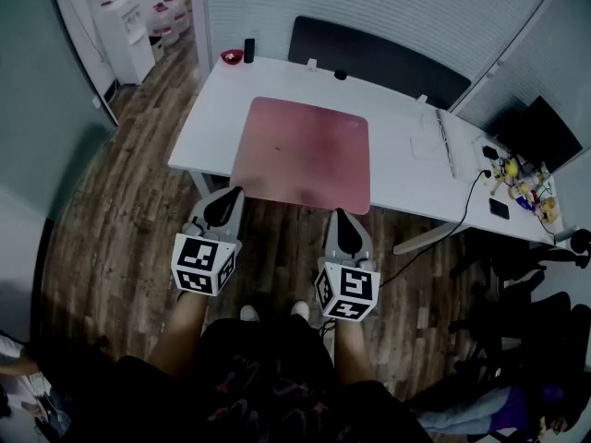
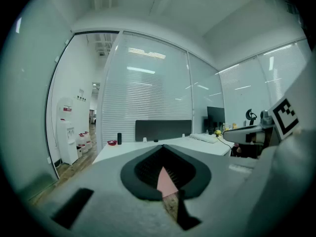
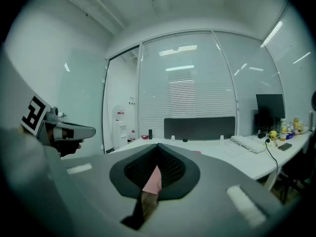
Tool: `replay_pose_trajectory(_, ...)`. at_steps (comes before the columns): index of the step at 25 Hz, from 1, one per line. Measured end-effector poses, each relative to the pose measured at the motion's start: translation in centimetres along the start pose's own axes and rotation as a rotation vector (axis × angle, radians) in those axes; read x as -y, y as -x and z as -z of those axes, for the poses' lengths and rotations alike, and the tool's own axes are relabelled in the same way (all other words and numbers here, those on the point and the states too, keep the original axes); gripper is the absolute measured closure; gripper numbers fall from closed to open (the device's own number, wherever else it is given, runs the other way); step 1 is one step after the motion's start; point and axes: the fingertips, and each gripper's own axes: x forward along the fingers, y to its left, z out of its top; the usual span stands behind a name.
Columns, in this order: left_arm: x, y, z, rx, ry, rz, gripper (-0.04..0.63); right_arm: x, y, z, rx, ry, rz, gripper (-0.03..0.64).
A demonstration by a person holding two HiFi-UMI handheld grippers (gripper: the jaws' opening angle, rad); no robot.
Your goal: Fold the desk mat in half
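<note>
Mat (image 1: 303,150), pink and rectangular, lies flat and unfolded on the white desk (image 1: 406,178), dead ahead of me at 12 o'clock. Its near edge sits at the desk's near edge.

Left gripper (image 1: 228,196): at the mat's 7 o'clock corner. In the left gripper view its jaws are closed together, with a thin pink wedge of mat pinched between the dark pads (image 2: 143,172). I read this as a clamp on the mat's edge.

Right gripper (image 1: 340,216): at the mat's near edge toward its 5 o'clock corner. In the right gripper view its jaws are likewise together, with a pink sliver of mat caught between the pads (image 3: 170,169). Both grippers point nearly level toward the desk, side by side and apart. Each one's marker cube (image 1: 203,264) faces up toward my head.

Surroundings, taken from the mat:
- 11 o'clock: a red bowl (image 1: 232,56) with a black cylinder (image 1: 248,48) just beside it, at the desk's far corner.
- 12 to 1 o'clock: a dark panel (image 1: 379,58) along the desk's far edge.
- 3 o'clock: a white keyboard (image 1: 434,137).
- Further right: a monitor (image 1: 540,132) and a phone (image 1: 499,208), well apart from the mat.
- 10 o'clock: a water dispenser (image 1: 125,35) on the wood floor (image 1: 120,220).
</note>
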Motion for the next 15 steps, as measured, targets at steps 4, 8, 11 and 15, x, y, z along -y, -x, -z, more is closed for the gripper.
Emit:
replay_pose_trajectory(4,0.23,-0.19,0.15,-0.008,-0.003,0.001,0.595,0.18,-0.07,0.01,-0.001,-0.003,-0.001,0.611)
replay_pose_trajectory(8,-0.02,-0.13,0.36,-0.013,-0.003,-0.005,0.595,0.18,-0.18,0.17,-0.006,-0.001,-0.002,0.611)
replay_pose_trajectory(11,-0.45,-0.15,0.47,-0.014,0.007,-0.011,0.595,0.25,-0.26,0.17,-0.002,-0.002,0.008,0.611)
replay_pose_trajectory(15,-0.75,0.11,0.78,-0.018,0.012,-0.013,0.595,0.31,0.00,0.09,0.008,-0.006,0.021,0.611)
